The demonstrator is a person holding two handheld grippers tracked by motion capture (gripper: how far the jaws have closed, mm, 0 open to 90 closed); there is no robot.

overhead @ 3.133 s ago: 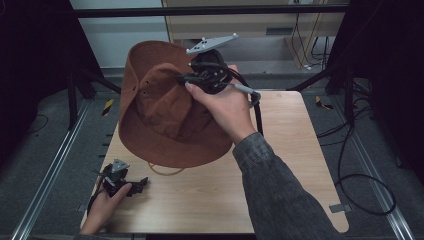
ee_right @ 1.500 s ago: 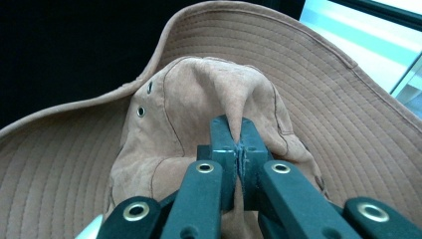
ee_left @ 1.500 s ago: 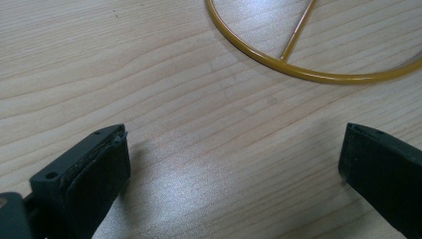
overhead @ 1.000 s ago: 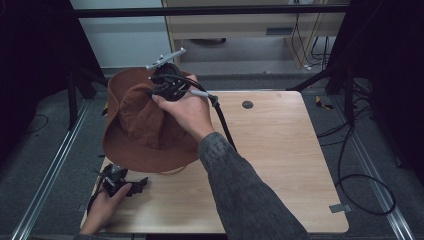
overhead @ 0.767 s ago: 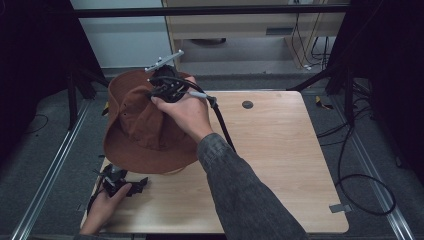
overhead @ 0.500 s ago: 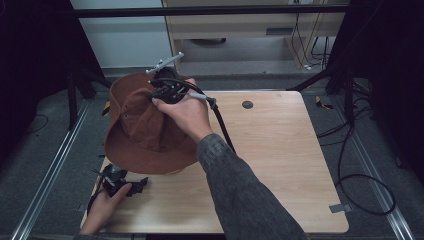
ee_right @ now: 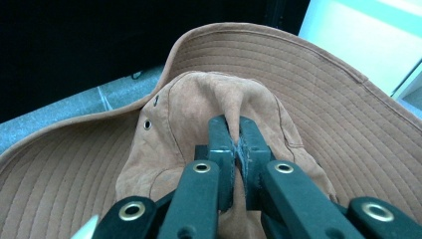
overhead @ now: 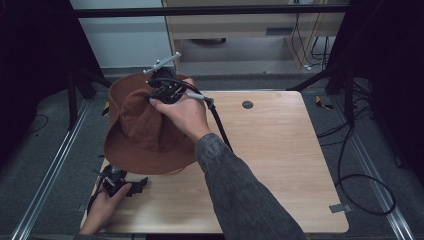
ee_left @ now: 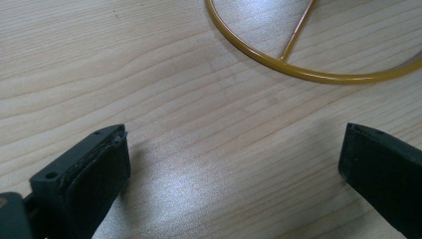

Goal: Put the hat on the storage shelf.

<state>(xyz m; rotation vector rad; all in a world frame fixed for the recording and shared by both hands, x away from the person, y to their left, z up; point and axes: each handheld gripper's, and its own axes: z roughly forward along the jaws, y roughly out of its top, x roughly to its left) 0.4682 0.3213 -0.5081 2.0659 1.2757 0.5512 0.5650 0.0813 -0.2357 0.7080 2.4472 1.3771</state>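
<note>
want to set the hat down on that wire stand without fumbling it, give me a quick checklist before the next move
1. Right tongs shut on a pinch of the brown hat crown: ok.
2. Hat lifted off the table, brim hanging free: ok.
3. Left tongs open, nothing between them, low over the wood: ok.
4. Yellow wire ring lying on the table ahead of the left tongs: ok.
5. Hat lined up over the ring: cannot tell.
6. Trailing cable free of the brim: cannot tell.
</note>
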